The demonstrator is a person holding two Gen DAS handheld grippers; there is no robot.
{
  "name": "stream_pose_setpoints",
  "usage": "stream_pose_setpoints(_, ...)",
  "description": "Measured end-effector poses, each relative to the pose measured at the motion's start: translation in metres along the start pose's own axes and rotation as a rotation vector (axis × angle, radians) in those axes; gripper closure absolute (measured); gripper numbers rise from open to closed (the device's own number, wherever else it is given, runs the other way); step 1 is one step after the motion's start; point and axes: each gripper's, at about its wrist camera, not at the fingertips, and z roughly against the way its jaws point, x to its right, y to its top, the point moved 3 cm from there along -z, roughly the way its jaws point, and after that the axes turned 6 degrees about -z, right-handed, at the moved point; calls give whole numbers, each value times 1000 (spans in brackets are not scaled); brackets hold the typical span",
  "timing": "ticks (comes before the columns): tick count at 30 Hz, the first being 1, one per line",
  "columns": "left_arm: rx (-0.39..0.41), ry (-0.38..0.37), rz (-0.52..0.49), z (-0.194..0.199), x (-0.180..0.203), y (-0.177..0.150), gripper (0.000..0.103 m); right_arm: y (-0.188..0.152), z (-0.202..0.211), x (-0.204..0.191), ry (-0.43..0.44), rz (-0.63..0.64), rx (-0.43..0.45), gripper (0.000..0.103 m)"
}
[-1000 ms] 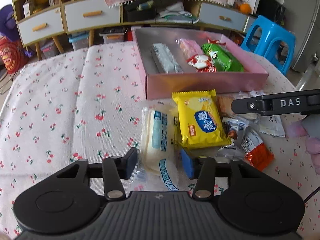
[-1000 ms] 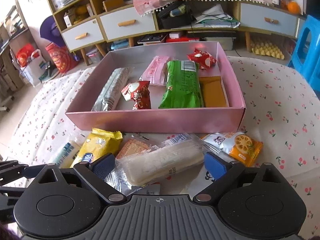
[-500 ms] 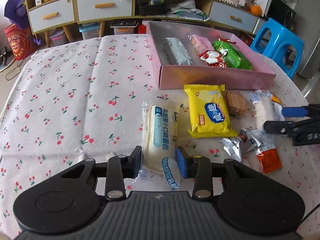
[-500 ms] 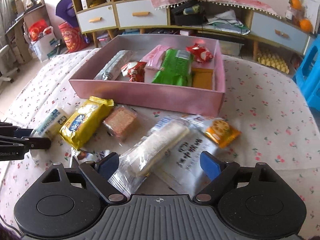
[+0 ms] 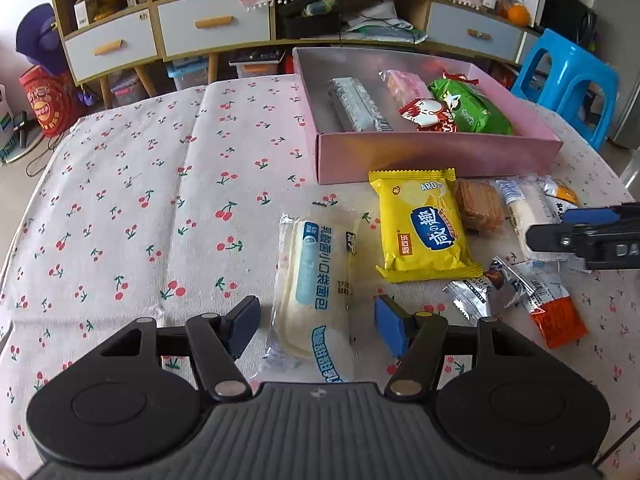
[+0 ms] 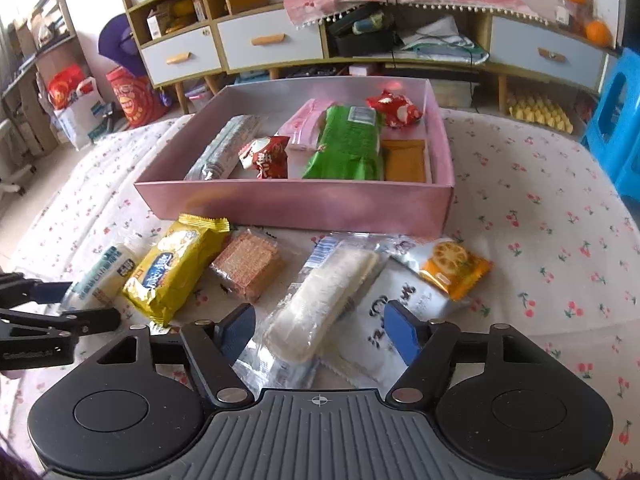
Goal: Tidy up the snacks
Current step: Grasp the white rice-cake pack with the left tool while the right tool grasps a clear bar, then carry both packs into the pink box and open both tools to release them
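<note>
Tongs status: left tongs [image 5: 316,326] stood wide apart, straddling the near end of the white bread packet [image 5: 314,284] with clear gaps on both sides, gripping nothing. Right tongs [image 6: 318,330] were likewise spread, straddling the near end of the clear-wrapped white bar [image 6: 324,296], nothing held.

Both packets lay flat on the cherry-print worktop [image 5: 140,208], in front of the pink box [image 6: 296,204]. Box already held a silver bar, two red sweets, a pink pack, a green pack and a tan item; free floor showed at its left side. Still outside the box: yellow biscuit pack [image 5: 422,224], brown cracker pack [image 6: 248,262], orange lotus-root packet [image 6: 452,264], and a white sachet [image 6: 400,312] partly under the bar.

Judgement on technique: each packet looked soft and its film slippery, so closing across the filled middle, not the empty sealed end, should hold better. Gentle pressure only, as bread would crush. On the right, pads [image 6: 400,332] should stay off the sachet beneath, or it could be dragged along. Lift clear of the box wall before setting down.
</note>
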Motion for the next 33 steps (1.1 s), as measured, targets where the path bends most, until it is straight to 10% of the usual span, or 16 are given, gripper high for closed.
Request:
stream_pose_setpoints(11,11,19,-14,0,0,3,72,-10,-5,-28,-93,208,36,69)
stream_pose_setpoints(33,-11,-81,229,10,-17,13,83,15,13,32,190,-345,-152,81)
